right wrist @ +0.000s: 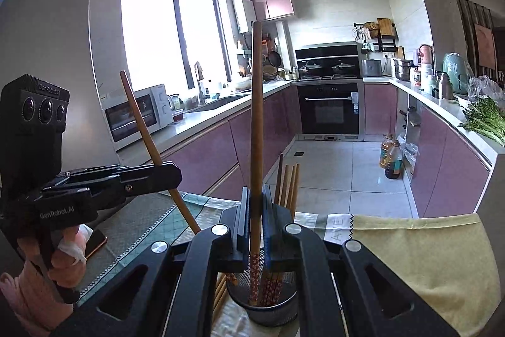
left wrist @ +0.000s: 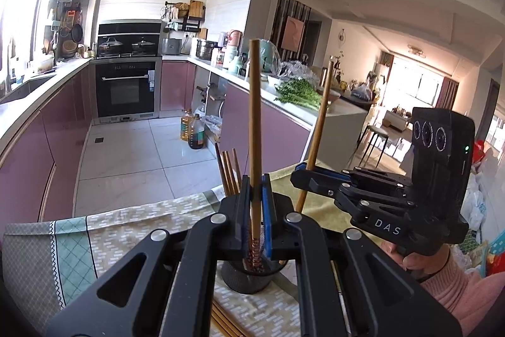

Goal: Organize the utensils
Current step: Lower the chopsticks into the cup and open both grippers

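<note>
I am holding one chopstick in each tool. The left tool (left wrist: 256,195) is clamping narrow on an upright chopstick (left wrist: 254,116); its patterned red end is hanging just above, or just inside, the mouth of the black cup (left wrist: 249,280), and I cannot tell which. The right tool (right wrist: 254,204) is likewise clamping narrow on its own chopstick (right wrist: 256,116), upright, with the patterned end reaching down into the cup (right wrist: 268,310).

In the left wrist view, the right tool (left wrist: 304,171) is appearing side-on at the right, gripping its chopstick (left wrist: 318,128) at a slight tilt. White lettering on its body is reading "DAS". A hand (left wrist: 416,258) in a pink sleeve is gripping the handle.

In the right wrist view, the left tool (right wrist: 170,174) is appearing side-on at the left, gripping its chopstick (right wrist: 148,141) at a tilt. Its body is reading "GenRobot.AI", and the camera housing above it carries the same name, partly legible. A hand (right wrist: 63,255) is gripping that handle.

The cup is standing on the bench, on a patterned cloth (left wrist: 126,229). More chopsticks (right wrist: 288,182) are standing in the cup behind the tools. Others (left wrist: 227,321) are lying flat on the cloth beside its base.

The cloth edge (right wrist: 339,229) is showing printed letters, "AVE" as far as I can read. A phone (right wrist: 96,240) is lying on the bench near the left hand.
</note>
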